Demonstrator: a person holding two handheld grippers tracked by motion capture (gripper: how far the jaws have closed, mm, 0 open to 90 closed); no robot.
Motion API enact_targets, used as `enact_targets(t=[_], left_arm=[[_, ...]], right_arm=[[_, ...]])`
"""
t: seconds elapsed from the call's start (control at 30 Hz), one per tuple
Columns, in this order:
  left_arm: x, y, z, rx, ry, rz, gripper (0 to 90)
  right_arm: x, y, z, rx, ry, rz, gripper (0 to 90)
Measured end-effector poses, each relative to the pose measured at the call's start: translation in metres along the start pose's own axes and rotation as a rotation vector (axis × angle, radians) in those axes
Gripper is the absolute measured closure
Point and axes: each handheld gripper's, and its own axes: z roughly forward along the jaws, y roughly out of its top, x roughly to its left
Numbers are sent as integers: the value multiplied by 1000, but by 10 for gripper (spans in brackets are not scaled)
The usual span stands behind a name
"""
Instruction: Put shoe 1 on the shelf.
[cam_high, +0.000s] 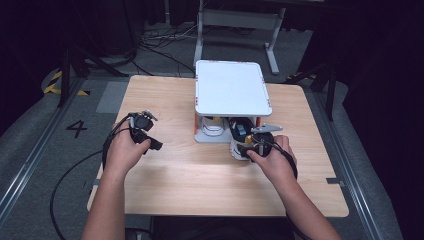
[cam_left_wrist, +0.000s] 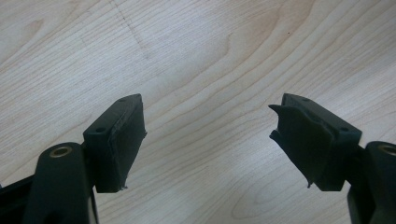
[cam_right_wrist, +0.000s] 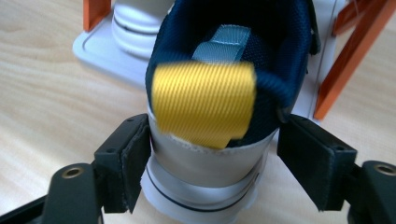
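Note:
A white shoe (cam_high: 236, 150) with a navy lining and a yellow heel tab (cam_right_wrist: 204, 103) stands on the wooden table (cam_high: 190, 175), heel toward me, its toe under a small white rack (cam_high: 232, 87). My right gripper (cam_high: 250, 142) is open; in the right gripper view (cam_right_wrist: 212, 158) its jaws stand on either side of the heel, the left pad (cam_right_wrist: 133, 161) against it and the right pad (cam_right_wrist: 310, 156) just clear. My left gripper (cam_high: 142, 131) is held over bare wood at the table's left; in the left gripper view (cam_left_wrist: 208, 135) it is open with nothing between its pads.
The rack has orange posts (cam_right_wrist: 334, 70) and a white base (cam_right_wrist: 100, 46), on which a second white shoe (cam_right_wrist: 137, 23) sits to the left of the first. Cables trail from both grippers. Dark floor, cables and a metal stand (cam_high: 235, 20) lie beyond the table.

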Motion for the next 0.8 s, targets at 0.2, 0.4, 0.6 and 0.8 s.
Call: enact_targets(t=[0.2,0.4,0.6,0.8], left_arm=[[3,-2,-2,-10,0,-7,245],[1,-2,-3,-12,3,-7,245],[-2,-1,-2,-7,-1,5,245],[2,-5,-2,-3,3,-8,244]], right_arm=[[-1,-1,-8,1,15,-29,275],[3,-15,-33,65,27,-78,513],[5,-12,-27,26,79,-135,726],[-3,-2,-8,-39,76,-118,724]])
